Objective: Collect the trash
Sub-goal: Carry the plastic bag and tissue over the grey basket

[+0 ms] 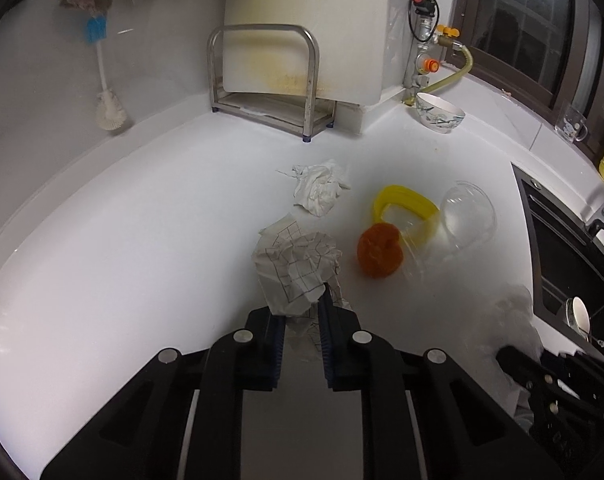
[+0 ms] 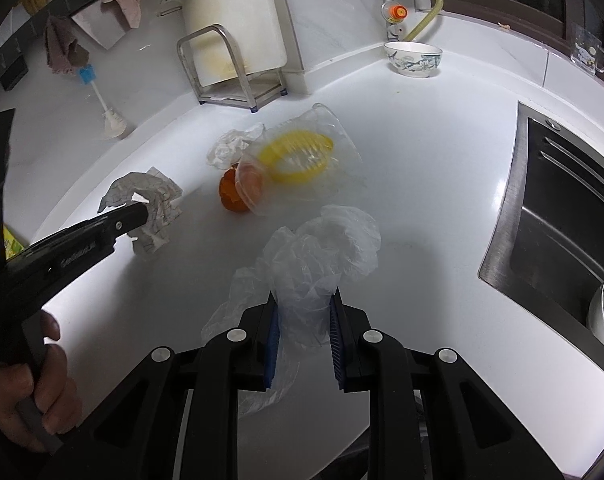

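Both tongs shut: L (image 1: 300,312) w/ gridded paper (image 1: 296,270), R (image 2: 304,320) w/ plastic bag (image 2: 322,256).

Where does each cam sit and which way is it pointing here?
Left wrist: on the left gripper, looking along its fingers over the counter toward the corner rack; the fingers grip grid-printed crumpled paper.
Right wrist: on the right gripper, same heading, sink to the right; the fingers grip a clear plastic bag; the person's left hand shows.
Shared: orange peel, bowl.

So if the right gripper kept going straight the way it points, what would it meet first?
The right gripper, shut on the clear plastic bag, points toward the clear plastic cup with the yellow ring; that likely comes first, though depth is unclear.
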Demonstrator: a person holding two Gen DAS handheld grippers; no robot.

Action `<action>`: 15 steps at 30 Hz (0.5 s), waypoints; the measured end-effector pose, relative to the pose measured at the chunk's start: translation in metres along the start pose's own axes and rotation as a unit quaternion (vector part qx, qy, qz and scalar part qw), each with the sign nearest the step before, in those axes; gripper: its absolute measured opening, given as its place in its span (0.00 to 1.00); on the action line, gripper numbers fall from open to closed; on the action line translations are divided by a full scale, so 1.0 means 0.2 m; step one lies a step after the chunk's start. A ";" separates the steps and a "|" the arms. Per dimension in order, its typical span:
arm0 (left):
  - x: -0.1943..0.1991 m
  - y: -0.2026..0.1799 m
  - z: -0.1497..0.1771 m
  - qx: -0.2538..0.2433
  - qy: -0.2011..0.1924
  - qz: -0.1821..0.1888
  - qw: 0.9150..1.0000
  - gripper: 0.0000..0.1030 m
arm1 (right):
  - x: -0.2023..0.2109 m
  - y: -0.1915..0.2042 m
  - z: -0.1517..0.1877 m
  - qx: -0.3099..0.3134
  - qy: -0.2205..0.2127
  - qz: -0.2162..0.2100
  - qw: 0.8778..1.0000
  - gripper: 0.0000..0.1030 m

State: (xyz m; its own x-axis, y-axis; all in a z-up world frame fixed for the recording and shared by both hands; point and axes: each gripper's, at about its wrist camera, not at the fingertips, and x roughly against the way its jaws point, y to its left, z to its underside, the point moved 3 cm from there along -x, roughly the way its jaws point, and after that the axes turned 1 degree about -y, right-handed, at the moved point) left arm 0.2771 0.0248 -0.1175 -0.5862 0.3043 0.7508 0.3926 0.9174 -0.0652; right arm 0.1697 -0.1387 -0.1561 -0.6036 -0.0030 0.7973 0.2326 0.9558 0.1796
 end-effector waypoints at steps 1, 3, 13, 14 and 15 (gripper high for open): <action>0.02 -0.01 0.01 -0.001 0.000 0.000 1.000 0.15 | 0.01 0.00 0.00 0.002 -0.001 -0.001 1.000 0.21; 0.06 -0.01 0.04 -0.002 0.002 0.000 1.000 0.15 | 0.04 0.00 0.01 0.004 -0.003 -0.004 1.000 0.20; 0.25 -0.11 0.18 0.006 0.005 -0.009 1.000 0.15 | 0.17 -0.03 0.07 0.023 -0.007 -0.020 1.000 0.20; 0.26 -0.13 0.19 0.007 0.006 -0.010 1.000 0.15 | 0.19 -0.04 0.08 0.025 -0.007 -0.022 0.999 0.20; 0.29 -0.14 0.21 0.008 0.005 -0.011 1.000 0.15 | 0.20 -0.05 0.09 0.027 -0.007 -0.024 0.999 0.20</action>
State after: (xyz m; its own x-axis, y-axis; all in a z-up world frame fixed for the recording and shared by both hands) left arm 0.2028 0.0265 -0.0992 -0.5875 0.2806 0.7590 0.3673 0.9282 -0.0589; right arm 0.1291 -0.1424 -0.1358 -0.6230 -0.0452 0.7809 0.1627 0.9690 0.1859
